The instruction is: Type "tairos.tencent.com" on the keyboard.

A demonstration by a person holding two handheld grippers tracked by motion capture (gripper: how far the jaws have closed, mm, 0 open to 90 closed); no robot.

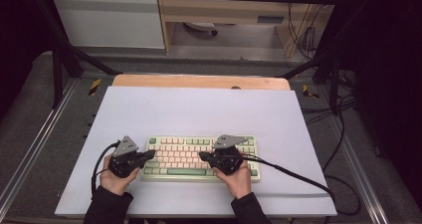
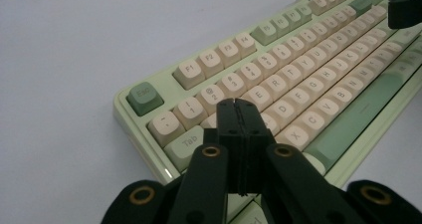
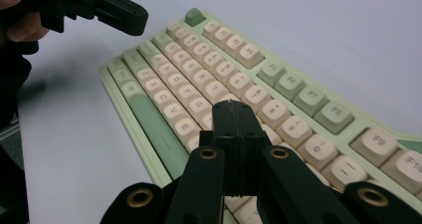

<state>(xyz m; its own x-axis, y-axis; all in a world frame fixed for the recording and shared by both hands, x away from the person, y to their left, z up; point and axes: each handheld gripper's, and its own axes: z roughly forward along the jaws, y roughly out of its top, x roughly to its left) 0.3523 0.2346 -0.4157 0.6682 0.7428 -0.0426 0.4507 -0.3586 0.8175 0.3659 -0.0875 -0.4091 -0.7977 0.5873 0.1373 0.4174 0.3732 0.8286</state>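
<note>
High view: closed jaws poised over a keyboard lying crosswise on the white sheet.

High view: the keyboard [image 1: 199,158] is laid with its long axis left to right; the left gripper [image 1: 149,156] is held at its left end, the right gripper [image 1: 203,156] over the middle keys. Left gripper view: jaws pressed together, empty, above the Tab-side keys. Right gripper view: jaws likewise together, letter keys just below.

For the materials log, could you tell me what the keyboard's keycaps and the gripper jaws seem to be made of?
Keycaps: likely matte plastic, cream and green, with soft rounded tops and printed legends. Left gripper jaws: probably black printed plastic; faint layer lines show, with brass-coloured rings at the pivots.
</note>
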